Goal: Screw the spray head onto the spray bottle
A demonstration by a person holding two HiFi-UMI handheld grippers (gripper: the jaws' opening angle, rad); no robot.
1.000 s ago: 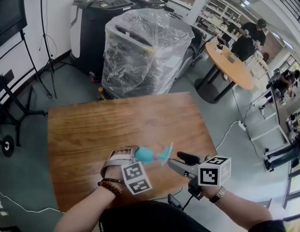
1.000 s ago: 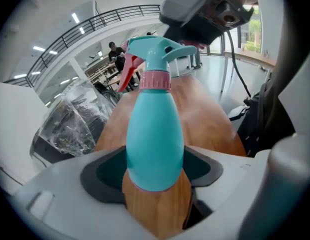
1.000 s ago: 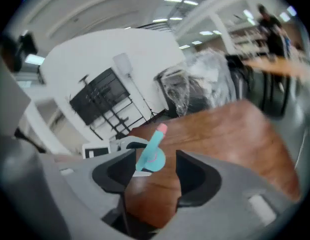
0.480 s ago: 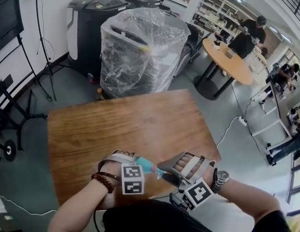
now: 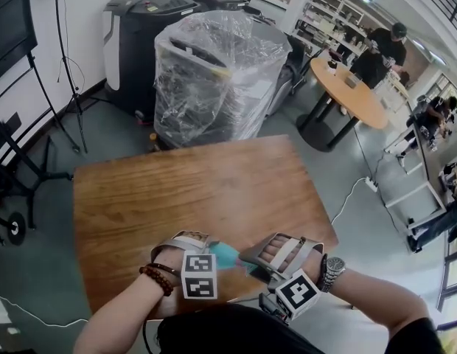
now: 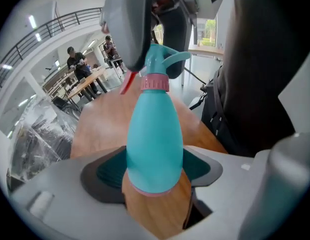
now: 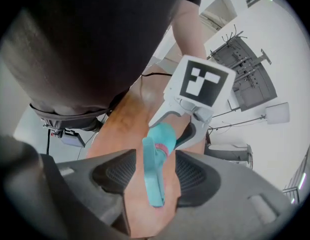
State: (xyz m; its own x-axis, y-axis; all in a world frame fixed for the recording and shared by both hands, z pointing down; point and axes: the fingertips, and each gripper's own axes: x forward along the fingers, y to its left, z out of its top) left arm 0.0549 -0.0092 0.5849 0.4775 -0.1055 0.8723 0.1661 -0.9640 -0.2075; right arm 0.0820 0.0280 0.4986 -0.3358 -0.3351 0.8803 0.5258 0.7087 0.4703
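Left gripper point(image 6: 155, 170) was clamped round the fat end of the teal spray bottle point(image 6: 155, 134), up in the air over the near edge of the wooden table point(image 5: 192, 190). Right gripper point(image 7: 156, 169) looked clenched on the spray head point(image 7: 154, 184), which sat at the pink collar point(image 6: 155, 82). My worry: the smooth bottle spins in the pads, or the head goes on crooked and cross-threads. Further back there was a plastic-wrapped machine point(image 5: 214, 80) and a round table point(image 5: 354, 98) with people.

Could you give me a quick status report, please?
Left gripper shut on bottle. Right gripper jaws around head, grip unclear. Head seated on bottle neck, above table. Nothing in the way.
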